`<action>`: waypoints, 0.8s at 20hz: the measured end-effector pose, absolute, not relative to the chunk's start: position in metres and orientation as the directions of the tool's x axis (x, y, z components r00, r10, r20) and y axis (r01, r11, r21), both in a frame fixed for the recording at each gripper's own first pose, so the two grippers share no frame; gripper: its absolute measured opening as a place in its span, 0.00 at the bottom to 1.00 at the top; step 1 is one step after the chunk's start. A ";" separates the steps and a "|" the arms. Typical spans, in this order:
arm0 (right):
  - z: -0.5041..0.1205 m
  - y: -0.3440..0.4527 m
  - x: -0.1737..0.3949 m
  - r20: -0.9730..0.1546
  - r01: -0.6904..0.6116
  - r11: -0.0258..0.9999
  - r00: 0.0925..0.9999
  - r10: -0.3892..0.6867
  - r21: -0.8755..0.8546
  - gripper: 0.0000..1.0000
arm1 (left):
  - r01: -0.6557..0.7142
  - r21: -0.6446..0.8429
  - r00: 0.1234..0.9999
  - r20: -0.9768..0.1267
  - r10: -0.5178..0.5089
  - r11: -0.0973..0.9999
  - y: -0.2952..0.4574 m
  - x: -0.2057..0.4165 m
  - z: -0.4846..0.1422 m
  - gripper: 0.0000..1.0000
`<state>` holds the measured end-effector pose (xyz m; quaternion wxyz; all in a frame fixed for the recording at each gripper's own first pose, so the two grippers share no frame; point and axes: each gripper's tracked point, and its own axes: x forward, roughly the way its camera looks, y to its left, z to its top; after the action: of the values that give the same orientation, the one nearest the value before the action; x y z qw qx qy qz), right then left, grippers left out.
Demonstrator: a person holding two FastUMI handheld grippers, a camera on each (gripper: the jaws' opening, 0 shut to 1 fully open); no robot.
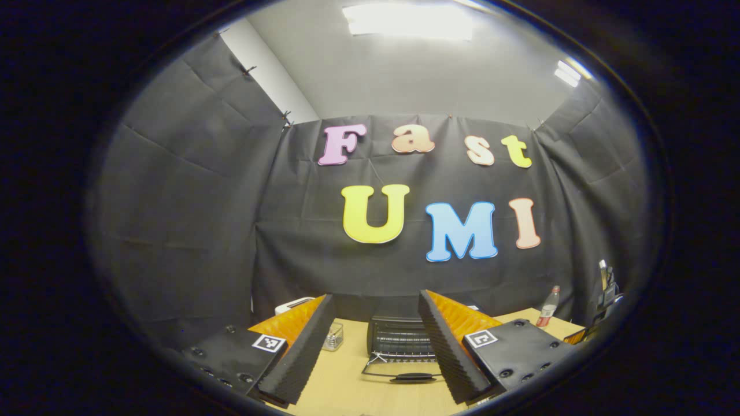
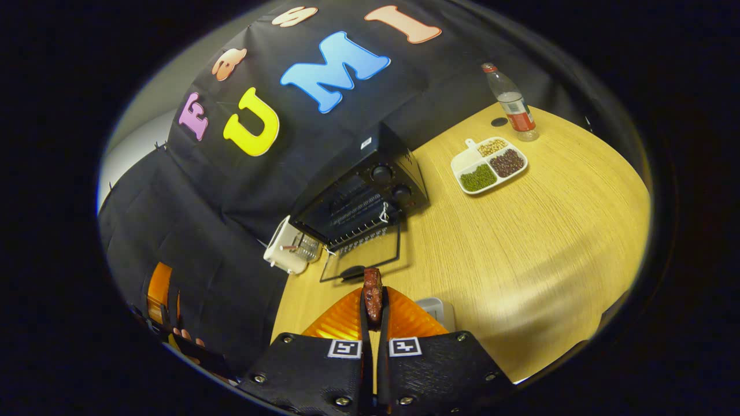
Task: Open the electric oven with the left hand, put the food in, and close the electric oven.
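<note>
Black oven point(image 2: 370, 193), reddish-brown food point(image 2: 372, 293) (pale wood-grain table point(image 2: 520, 242))

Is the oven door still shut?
No: the oven door hangs open, folded down toward the table, in the right gripper view.

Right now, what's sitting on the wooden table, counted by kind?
Black electric oven, door open: 1
White toaster: 1
White three-part tray of beans: 1
Clear plastic bottle with red label: 1
Small clear glass container: 1
Total: 5
</note>
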<state>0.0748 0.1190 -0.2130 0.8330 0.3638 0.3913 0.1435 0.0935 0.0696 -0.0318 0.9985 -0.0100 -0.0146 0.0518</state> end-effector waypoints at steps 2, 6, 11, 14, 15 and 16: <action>-0.209 0.131 0.096 -0.528 0.053 0.679 0.673 0.517 0.732 0.03 | -0.096 -0.023 0.995 0.026 0.096 0.995 0.079 0.106 -0.035 0.97; -0.210 0.153 0.130 -0.510 0.062 0.666 0.697 0.504 0.744 0.03 | -0.081 -0.019 0.997 0.017 0.082 0.997 0.100 0.130 -0.043 1.00; -0.215 0.188 0.170 -0.490 0.071 0.649 0.718 0.493 0.757 0.03 | -0.083 -0.025 0.997 0.005 0.083 0.996 0.125 0.148 -0.056 1.00; -0.223 0.215 0.198 -0.478 0.059 0.644 0.723 0.499 0.762 0.03 | -0.094 -0.040 0.995 -0.017 0.094 0.995 0.142 0.154 -0.067 0.97; -0.226 0.222 0.207 -0.472 0.059 0.640 0.727 0.499 0.766 0.03 | -0.096 -0.048 0.995 -0.024 0.095 0.994 0.148 0.155 -0.070 1.00; -0.229 0.229 0.216 -0.465 0.058 0.635 0.732 0.497 0.770 0.03 | -0.100 -0.051 0.995 -0.027 0.099 0.994 0.154 0.157 -0.073 0.99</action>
<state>0.2159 0.2295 -0.2286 0.8373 0.4063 0.3415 0.1311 0.1566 0.1544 -0.0726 0.9983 -0.0263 0.0124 0.0499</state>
